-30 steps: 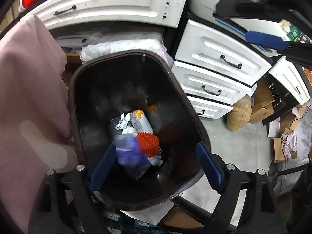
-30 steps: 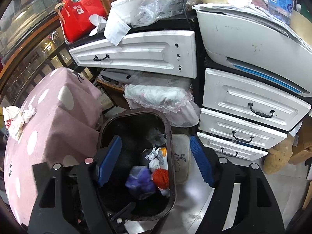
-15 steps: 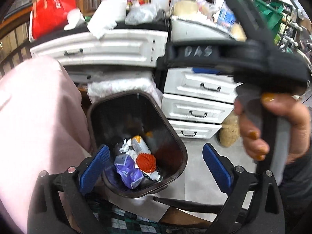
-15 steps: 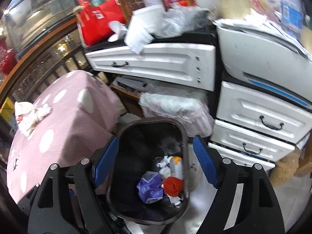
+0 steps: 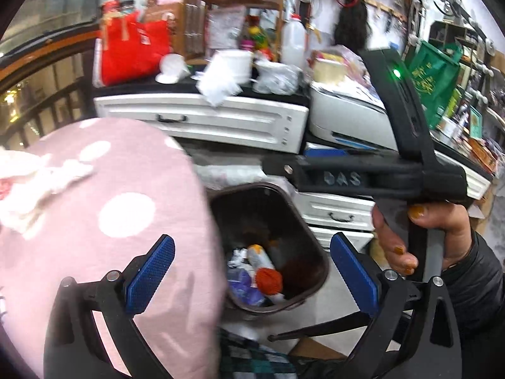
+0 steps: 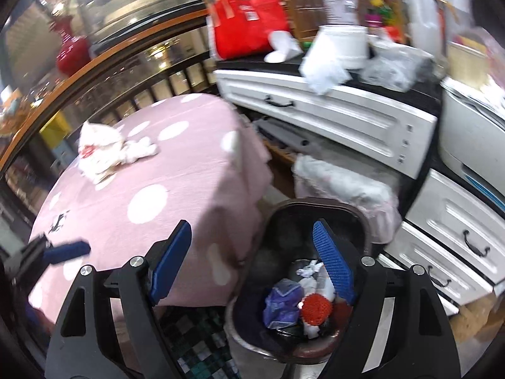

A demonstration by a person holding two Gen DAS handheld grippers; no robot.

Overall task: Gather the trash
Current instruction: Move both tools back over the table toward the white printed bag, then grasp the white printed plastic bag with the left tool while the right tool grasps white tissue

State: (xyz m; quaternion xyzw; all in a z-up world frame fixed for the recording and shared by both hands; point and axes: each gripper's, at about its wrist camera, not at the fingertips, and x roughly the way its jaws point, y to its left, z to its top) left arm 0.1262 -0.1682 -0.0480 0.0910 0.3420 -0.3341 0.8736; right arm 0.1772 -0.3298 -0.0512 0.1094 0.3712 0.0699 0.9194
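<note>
Both grippers risen from dark plastic bin, ribbed blue fingers wide, empty, left just opening

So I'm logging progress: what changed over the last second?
Both grippers, left and right, rose away from the bin, bringing the pink table and its crumpled paper into view. Both jaws have just been opening, nothing between them. The trash in the bin stayed put.

**Item counts**

Counted one dark bin, one pink dotted table, two grippers: left, right. Inside bin: one purple wrapper, one orange mesh ball. One crumpled tissue pile on table.
</note>
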